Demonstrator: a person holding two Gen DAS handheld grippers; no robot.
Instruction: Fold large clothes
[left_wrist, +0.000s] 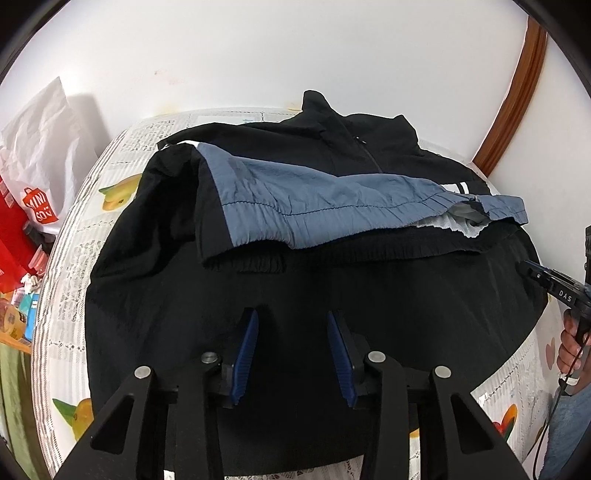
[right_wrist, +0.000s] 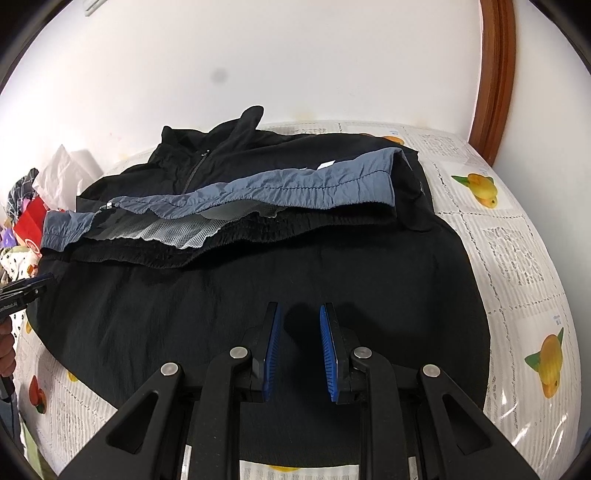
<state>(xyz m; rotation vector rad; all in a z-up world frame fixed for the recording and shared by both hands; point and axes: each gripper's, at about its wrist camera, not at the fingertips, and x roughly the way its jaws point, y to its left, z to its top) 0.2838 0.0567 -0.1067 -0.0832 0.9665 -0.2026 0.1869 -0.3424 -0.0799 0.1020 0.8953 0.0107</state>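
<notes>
A large black jacket with a zip collar lies spread on the table, and it also shows in the right wrist view. Its blue-grey band is folded across the middle, with white mesh lining showing underneath. My left gripper is open and empty, just above the near black part. My right gripper is open and empty over the same black area. The right gripper also shows at the right edge of the left wrist view; the left one at the left edge of the right wrist view.
The table has a cloth printed with newsprint and fruit. A white shopping bag and red boxes sit left of the table. A white wall stands behind, with a wooden door frame at the right.
</notes>
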